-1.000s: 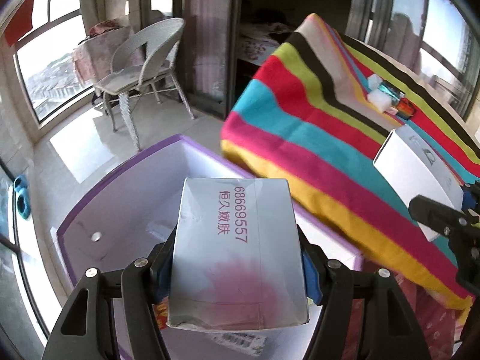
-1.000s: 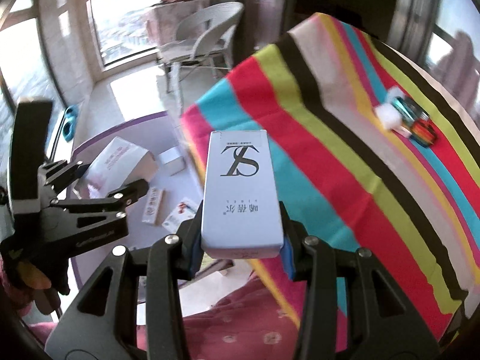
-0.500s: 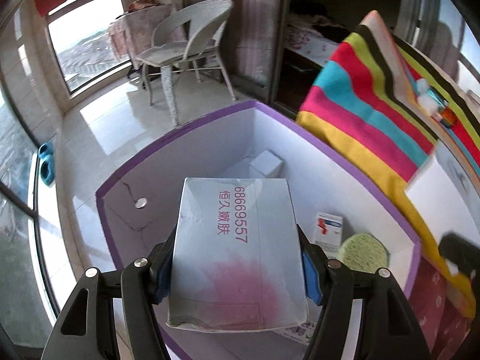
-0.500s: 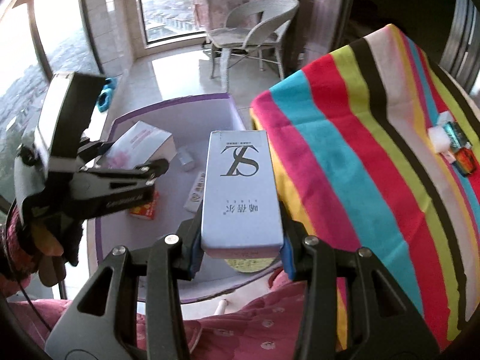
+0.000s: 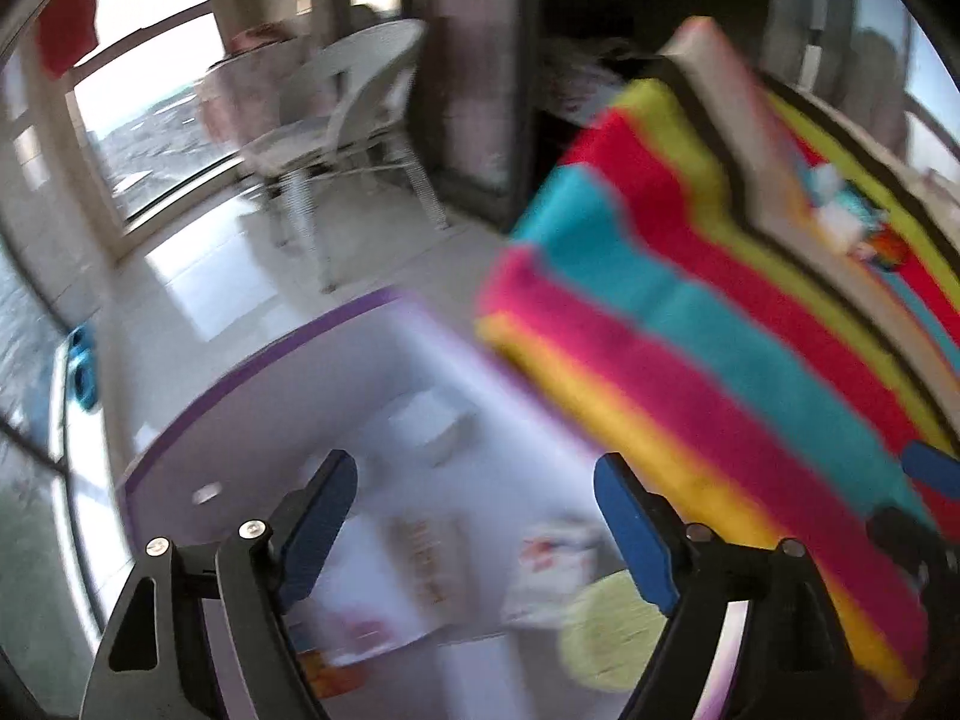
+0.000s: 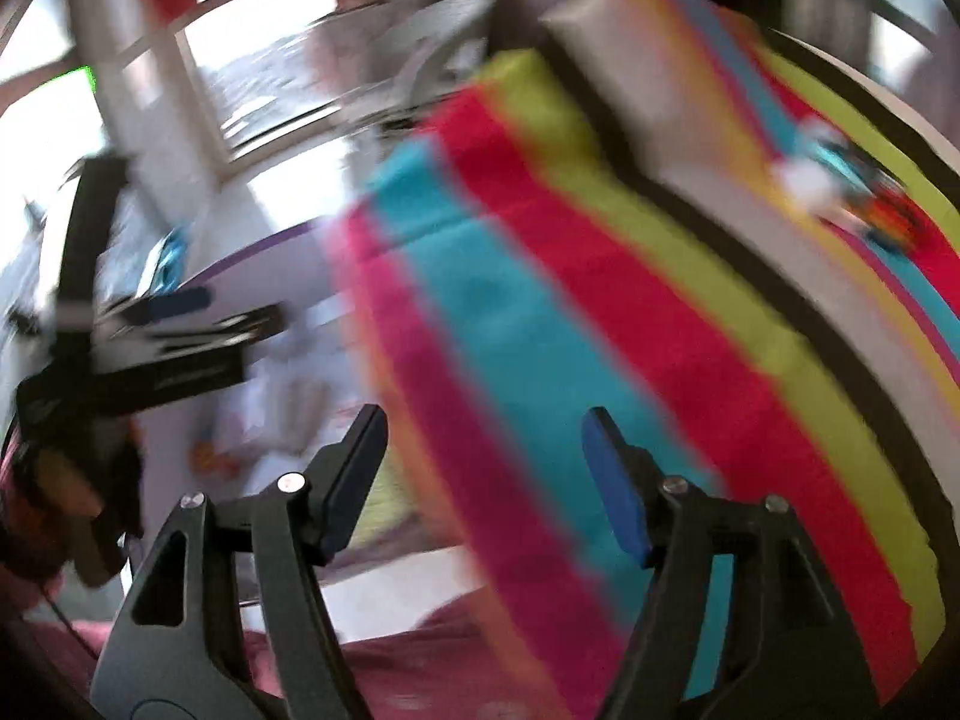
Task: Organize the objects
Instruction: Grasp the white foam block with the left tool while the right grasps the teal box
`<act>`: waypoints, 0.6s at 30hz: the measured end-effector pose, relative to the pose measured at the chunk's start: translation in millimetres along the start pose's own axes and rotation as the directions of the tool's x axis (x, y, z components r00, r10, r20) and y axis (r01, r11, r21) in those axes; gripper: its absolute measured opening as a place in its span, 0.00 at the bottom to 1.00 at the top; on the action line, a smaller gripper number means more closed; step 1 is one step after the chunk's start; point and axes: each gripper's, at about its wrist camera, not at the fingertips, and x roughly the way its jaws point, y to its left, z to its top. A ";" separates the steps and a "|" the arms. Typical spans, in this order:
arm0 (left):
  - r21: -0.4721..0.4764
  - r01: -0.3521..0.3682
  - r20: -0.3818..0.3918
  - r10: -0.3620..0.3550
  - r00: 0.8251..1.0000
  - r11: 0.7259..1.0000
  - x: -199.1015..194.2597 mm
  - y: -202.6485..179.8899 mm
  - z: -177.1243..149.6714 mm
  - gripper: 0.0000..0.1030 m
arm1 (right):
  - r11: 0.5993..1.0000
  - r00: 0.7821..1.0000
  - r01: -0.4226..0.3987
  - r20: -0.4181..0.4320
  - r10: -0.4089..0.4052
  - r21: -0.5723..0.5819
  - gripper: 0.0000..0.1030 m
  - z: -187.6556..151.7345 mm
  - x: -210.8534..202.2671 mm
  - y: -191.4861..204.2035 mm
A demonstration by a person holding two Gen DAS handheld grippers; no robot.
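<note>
Both boxes you were carrying have left your grippers since the earlier frames: the jaws on each side have just been opening, and nothing sits between them now.

Your left gripper hangs spread over the purple-rimmed bin, its blue pads clear of everything. Inside the bin you can make out a few small cartons and a green round pad near the wall closest to the striped blanket; blur hides which carton is which.

Your right gripper is also spread and empty, pointing at the blanket edge just right of the bin. Far from the bin, up on the blanket, a small cluster of items lies waiting.

Those look light and small, probably stiff wrappers or packets, so pinch each across its narrow sides with gentle pressure; thin card can crush, and glossy film may slip.
</note>
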 end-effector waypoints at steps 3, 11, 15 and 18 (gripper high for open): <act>0.067 0.099 0.001 -0.099 0.995 0.993 7.6 -49.8 15.0 0.81 | 0.988 0.996 0.088 0.015 -0.090 0.123 0.69 -2.6 -9.7 -58.2; 0.095 0.368 -0.058 -0.364 0.930 0.925 43.3 -189.5 72.6 0.81 | 0.907 0.953 0.285 0.011 -0.303 0.311 0.69 -16.0 -29.9 -166.5; 0.049 0.432 -0.023 -0.431 0.902 0.901 70.4 -247.3 115.1 0.81 | 0.864 0.924 0.354 0.010 -0.383 0.358 0.70 -15.3 -31.6 -195.8; -0.077 0.485 -0.035 -0.488 0.872 0.871 99.4 -276.3 143.1 0.81 | 0.860 0.928 0.342 0.008 -0.372 0.379 0.72 -18.2 -28.3 -202.7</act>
